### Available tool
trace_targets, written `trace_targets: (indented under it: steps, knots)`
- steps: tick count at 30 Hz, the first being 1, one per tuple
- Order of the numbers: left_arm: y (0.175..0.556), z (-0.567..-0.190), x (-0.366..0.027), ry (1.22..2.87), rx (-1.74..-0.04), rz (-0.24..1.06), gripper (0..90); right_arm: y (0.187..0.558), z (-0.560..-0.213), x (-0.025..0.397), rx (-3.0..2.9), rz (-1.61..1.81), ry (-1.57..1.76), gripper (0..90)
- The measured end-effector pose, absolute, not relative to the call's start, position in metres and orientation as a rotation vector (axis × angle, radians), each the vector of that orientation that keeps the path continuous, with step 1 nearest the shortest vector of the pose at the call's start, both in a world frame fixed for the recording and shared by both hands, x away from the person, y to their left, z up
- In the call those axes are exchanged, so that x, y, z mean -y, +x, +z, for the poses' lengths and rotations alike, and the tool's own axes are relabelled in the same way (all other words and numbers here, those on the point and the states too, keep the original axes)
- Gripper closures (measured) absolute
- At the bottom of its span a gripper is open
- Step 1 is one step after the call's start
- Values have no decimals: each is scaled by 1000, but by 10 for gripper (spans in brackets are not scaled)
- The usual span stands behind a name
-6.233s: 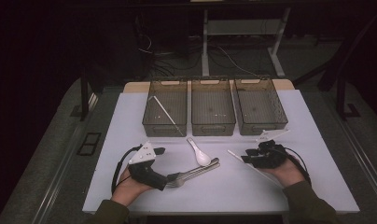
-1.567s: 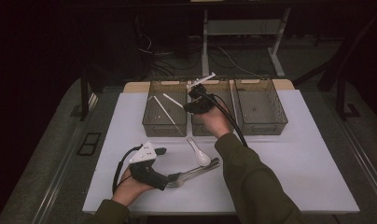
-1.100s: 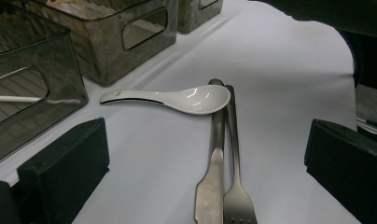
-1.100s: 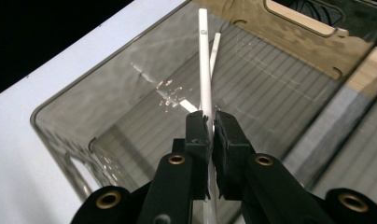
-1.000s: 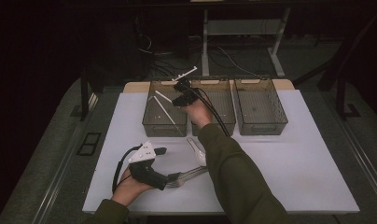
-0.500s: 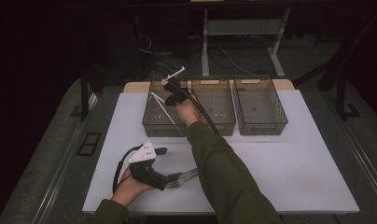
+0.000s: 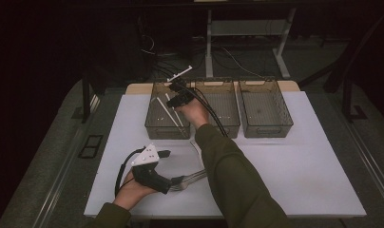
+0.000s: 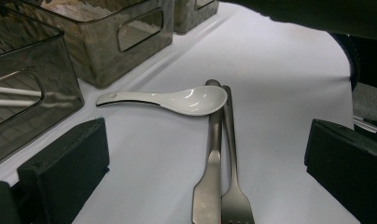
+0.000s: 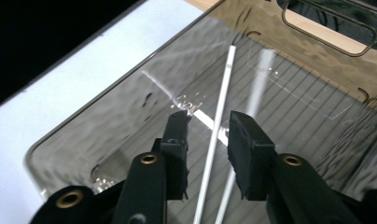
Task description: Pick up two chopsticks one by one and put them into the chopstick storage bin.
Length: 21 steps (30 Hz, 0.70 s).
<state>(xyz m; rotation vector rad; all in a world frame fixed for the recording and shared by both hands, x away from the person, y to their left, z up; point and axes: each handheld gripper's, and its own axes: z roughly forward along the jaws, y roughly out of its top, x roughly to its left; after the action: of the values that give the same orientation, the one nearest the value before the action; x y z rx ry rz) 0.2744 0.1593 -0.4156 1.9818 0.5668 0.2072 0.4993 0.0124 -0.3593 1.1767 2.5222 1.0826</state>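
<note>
Two black two-jaw grippers work over a white table mat (image 7: pixel 299 166). Nearest the person, the left gripper (image 7: pixel 173 183) rests on the mat near its front edge; in the left gripper view its jaws stand wide apart and hold nothing. Between and just beyond them lie two grey metal utensils (image 8: pixel 221 186) side by side, handles pointing away. A white ceramic soup spoon (image 8: pixel 177 99) lies across their far ends, its bowl touching them.

Farther off, three smoked clear plastic bins stand in a row along the back of the mat. The right gripper (image 7: pixel 176 91) reaches over the left bin (image 7: pixel 154 127). The right gripper view shows its jaws (image 9: pixel 207 135) partly open, with thin white chopsticks (image 9: pixel 219 135) lying on the ribbed bin floor between and below them, untouched. The high view shows the chopsticks (image 7: pixel 168 111) lying diagonally in that bin. The middle bin (image 7: pixel 228 124) is partly hidden by the hand; its contents cannot be told. The right bin (image 7: pixel 287 126) looks bare.

Open mat lies to the right of the sleeve (image 7: pixel 233 180), well apart from both grippers.
</note>
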Motion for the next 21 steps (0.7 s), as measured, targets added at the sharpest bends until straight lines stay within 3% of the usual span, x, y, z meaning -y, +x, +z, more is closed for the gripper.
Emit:
trace_targets:
  steps: [10,21]
  knots:
    - [274,-416,-159,1993,-559,215,0,478,-353,24,-2527,1186,1128,478]
    - [274,-417,-158,2001,-563,219,0,441,-352,82,-2508,1309,1030,378]
